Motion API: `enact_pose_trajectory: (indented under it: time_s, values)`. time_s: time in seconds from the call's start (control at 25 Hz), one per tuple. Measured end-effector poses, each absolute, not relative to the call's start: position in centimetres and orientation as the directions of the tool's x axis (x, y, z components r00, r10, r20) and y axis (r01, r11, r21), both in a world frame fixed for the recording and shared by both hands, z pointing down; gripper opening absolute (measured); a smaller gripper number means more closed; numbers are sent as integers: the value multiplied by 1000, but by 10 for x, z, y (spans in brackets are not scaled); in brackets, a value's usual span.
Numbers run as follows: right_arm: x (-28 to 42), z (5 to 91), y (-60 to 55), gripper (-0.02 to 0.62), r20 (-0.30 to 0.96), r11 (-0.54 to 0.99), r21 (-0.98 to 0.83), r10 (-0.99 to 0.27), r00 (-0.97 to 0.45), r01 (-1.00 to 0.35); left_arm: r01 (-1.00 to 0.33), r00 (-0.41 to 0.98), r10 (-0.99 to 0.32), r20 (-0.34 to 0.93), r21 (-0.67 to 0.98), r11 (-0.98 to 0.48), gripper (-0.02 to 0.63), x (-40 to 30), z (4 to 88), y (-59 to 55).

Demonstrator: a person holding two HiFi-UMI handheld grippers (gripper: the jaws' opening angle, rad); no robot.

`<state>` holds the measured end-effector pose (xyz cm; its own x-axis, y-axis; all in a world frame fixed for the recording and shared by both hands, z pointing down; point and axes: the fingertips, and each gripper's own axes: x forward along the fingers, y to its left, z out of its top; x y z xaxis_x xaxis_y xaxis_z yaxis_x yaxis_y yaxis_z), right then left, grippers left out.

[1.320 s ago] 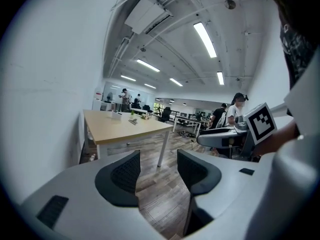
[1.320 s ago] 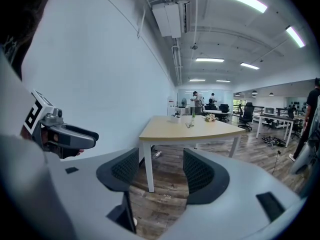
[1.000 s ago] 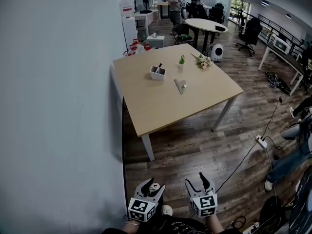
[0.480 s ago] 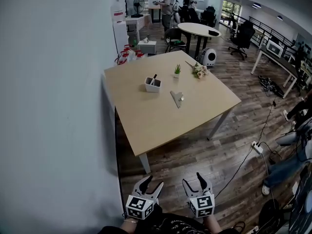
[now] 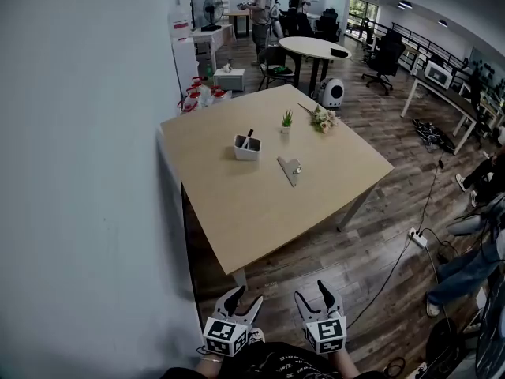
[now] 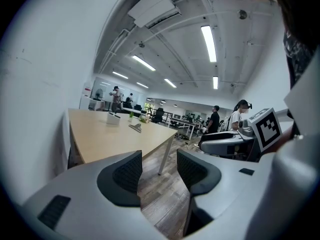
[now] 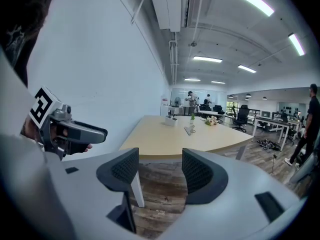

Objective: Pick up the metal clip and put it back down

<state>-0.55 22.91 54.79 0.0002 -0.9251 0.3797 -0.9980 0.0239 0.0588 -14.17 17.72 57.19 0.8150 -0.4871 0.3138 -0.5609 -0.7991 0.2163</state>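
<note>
The metal clip (image 5: 290, 169) lies flat near the middle of the light wooden table (image 5: 237, 212); it shows small and far in the left gripper view (image 6: 135, 127) and the right gripper view (image 7: 188, 130). My left gripper (image 5: 239, 302) and right gripper (image 5: 317, 295) hang low over the floor, well short of the table's near edge. Both stand open with nothing between their jaws. The left gripper (image 6: 159, 170) and right gripper (image 7: 160, 170) point toward the table.
On the table stand a white holder (image 5: 247, 147), a small potted plant (image 5: 286, 120) and a flower bunch (image 5: 322, 118). A white wall (image 5: 87, 172) runs along the left. A power strip with cable (image 5: 418, 238) lies on the floor at right. People and desks fill the far room.
The view has drawn closer to the table, which now sits lower and larger in the head view. Both grippers stay open near the bottom edge.
</note>
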Motion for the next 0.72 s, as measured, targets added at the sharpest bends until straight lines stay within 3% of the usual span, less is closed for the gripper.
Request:
enact_pose_trajectory:
  time_s: [0.72]
  values:
    - [1,574,149,278,414,54,16,-909,-43,-998,-569,809,-497,313,205,-796,213,-125,582,100]
